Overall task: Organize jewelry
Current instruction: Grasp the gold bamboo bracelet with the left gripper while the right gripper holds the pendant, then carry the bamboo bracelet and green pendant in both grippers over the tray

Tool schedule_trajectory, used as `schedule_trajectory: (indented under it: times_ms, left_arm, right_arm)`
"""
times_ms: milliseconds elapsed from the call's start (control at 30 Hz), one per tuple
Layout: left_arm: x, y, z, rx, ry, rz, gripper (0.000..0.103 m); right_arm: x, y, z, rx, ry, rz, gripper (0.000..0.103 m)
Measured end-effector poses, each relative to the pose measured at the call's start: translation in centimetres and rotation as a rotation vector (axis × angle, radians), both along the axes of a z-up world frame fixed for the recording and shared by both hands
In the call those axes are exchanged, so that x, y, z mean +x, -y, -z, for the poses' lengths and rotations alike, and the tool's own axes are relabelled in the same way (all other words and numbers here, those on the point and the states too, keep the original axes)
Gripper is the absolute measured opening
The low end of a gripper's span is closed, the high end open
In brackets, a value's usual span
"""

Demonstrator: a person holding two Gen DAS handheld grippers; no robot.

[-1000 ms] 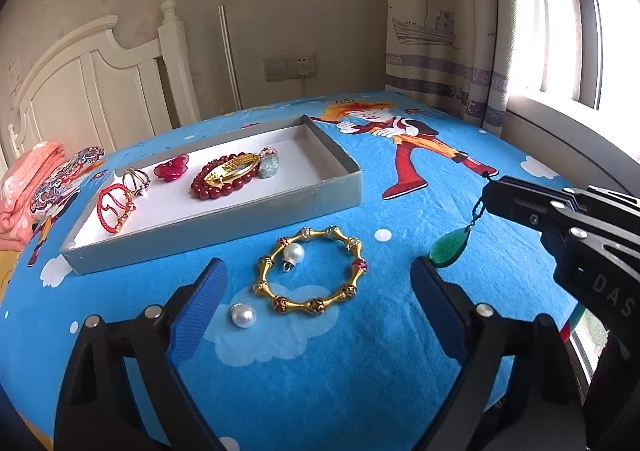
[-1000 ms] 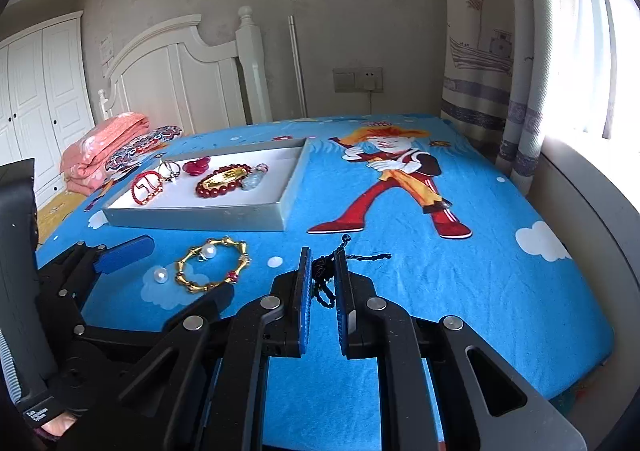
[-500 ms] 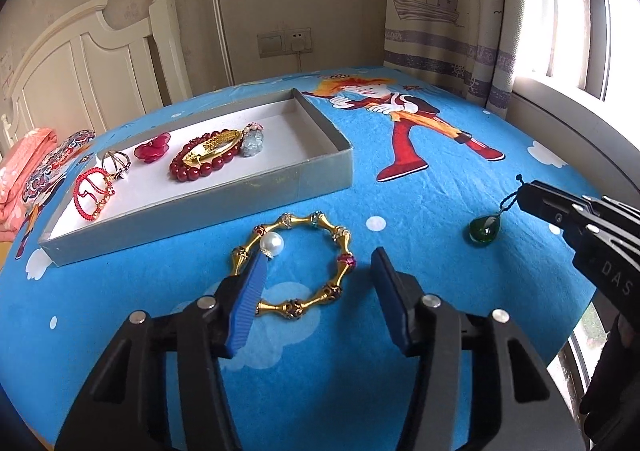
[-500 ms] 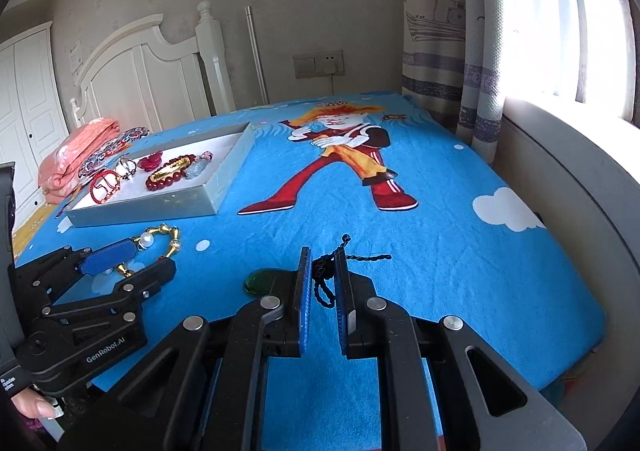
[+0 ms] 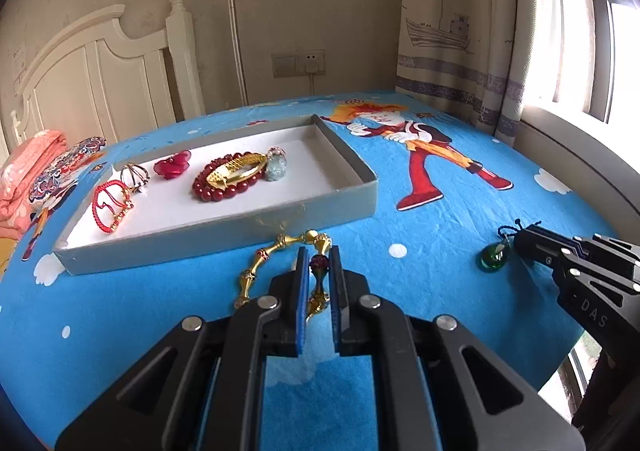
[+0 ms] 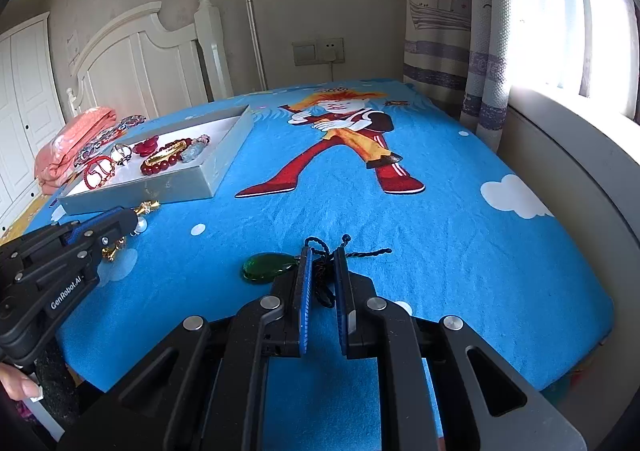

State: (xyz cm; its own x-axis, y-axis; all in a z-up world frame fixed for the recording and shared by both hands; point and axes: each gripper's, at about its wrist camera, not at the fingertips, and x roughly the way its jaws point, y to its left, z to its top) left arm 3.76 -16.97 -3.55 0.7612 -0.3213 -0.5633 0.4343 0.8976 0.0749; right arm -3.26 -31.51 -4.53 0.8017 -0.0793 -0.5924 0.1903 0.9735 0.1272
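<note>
On the blue cartoon bedsheet lies a gold beaded bracelet (image 5: pixel 280 243) in front of the grey tray (image 5: pixel 224 227). My left gripper (image 5: pixel 319 263) has its jaws closing tight on the bracelet's right side, and the pads press a red bead. A pearl (image 6: pixel 141 226) shows beside that gripper (image 6: pixel 128 217). My right gripper (image 6: pixel 320 255) is shut on the dark cord (image 6: pixel 320 275) of a green glass pendant (image 6: pixel 268 267), which rests on the sheet. The left wrist view shows the pendant (image 5: pixel 494 257) beside the right gripper (image 5: pixel 520 239).
The tray (image 6: pixel 160 187) holds a red bead bracelet (image 5: pixel 224 183), a red string bracelet (image 5: pixel 112 203), a ring, a red flower piece and a pale stone. Folded pink cloth (image 5: pixel 24 171) lies far left. Curtain and window ledge (image 6: pixel 580 155) bound the right.
My left gripper moved in over the gold bracelet and its jaws went from wide open to closed on it. The right gripper sank, setting the hanging green pendant onto the sheet.
</note>
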Motion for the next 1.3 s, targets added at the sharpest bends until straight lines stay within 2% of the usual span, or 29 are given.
schedule_trajectory:
  times_ms: [500,833,1300]
  left_arm:
    - [0.1,-4.9,-4.2,-0.062,0.096,-0.106,0.009]
    - [-0.3,-9.4,-4.1,-0.106,0.091,-0.165,0.009]
    - [-1.1,-14.9,-3.2,-0.145,0.075,-0.226,0.010]
  right_arm:
    - [0.3,-4.3,-2.3,-0.049,0.040,-0.084,0.012]
    - [0.9,-8.7,-3.8,-0.105,0.051,-0.159,0.012]
    - [1.9,-15.2,-4.2,-0.179,0.032,-0.259,0.012]
